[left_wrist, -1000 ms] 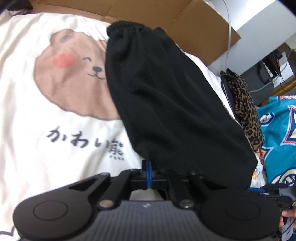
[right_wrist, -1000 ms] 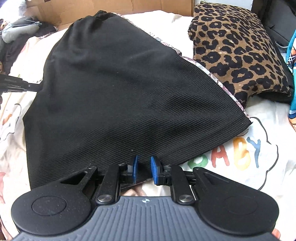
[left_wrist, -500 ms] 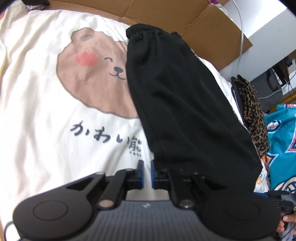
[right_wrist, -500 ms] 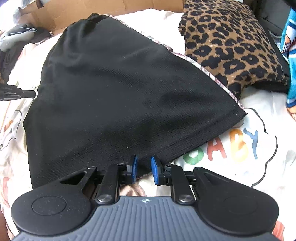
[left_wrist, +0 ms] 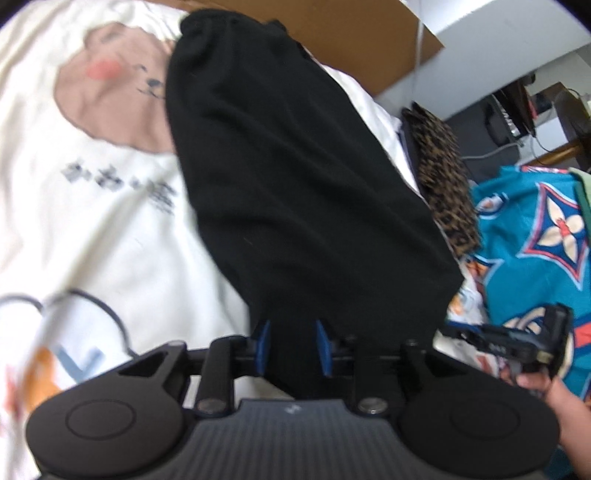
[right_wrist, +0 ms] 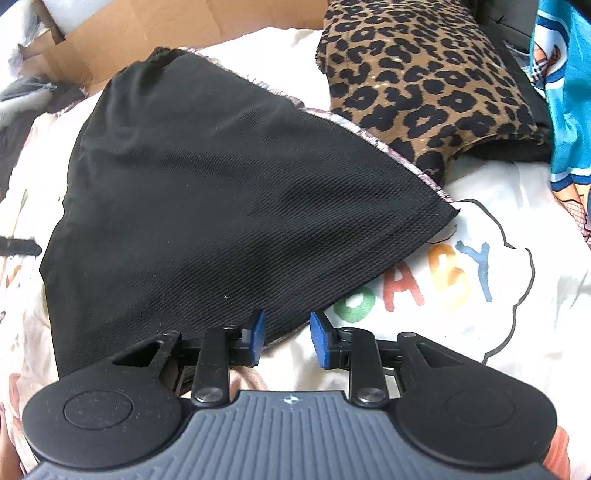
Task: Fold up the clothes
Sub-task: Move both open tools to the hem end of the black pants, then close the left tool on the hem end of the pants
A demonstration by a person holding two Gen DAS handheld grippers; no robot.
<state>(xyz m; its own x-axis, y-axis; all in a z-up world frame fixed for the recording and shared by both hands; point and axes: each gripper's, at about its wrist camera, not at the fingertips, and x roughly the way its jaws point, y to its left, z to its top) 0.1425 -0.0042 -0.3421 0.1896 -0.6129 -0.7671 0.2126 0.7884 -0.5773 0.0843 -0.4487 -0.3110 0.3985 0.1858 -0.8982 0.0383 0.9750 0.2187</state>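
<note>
**A:** Where is the black garment (right_wrist: 207, 206) lying?

**B:** Spread flat on the cream bedspread (right_wrist: 517, 206). It narrows to a gathered elastic end at the far side and widens toward the cameras. In the right wrist view its wide hem runs aslant, and one corner of the garment stops just beside the coloured "BABY" lettering (right_wrist: 417, 280) printed on the spread. A thin pale patterned edge peeks out along the garment's right side.

**A:** And the left gripper (left_wrist: 291, 349)?

**B:** Its jaws have just been opening. The blue pads (left_wrist: 263, 347) stand apart with the near hem of the garment between them; the picture is blurred, and I see no pinch on the cloth.

**A:** The right gripper (right_wrist: 286, 336)?

**B:** Also just opened wider. Its left pad sits over the garment's hem, its right pad over bare bedspread. The gap between them holds nothing.

**A:** What lies around the garment?

**B:** To its left in the left wrist view, a brown bear face (left_wrist: 110, 96) with a pink cheek and a line of dark script below it, both printed on the spread. To the garment's right, a leopard-print cushion (right_wrist: 424, 81), nearly touching its edge. Beyond the cushion, teal patterned fabric (left_wrist: 535, 229). Behind the garment's narrow end, brown cardboard (right_wrist: 236, 18). At the lower right of the left wrist view, a hand (left_wrist: 561, 406) holds the right gripper's body.
</note>
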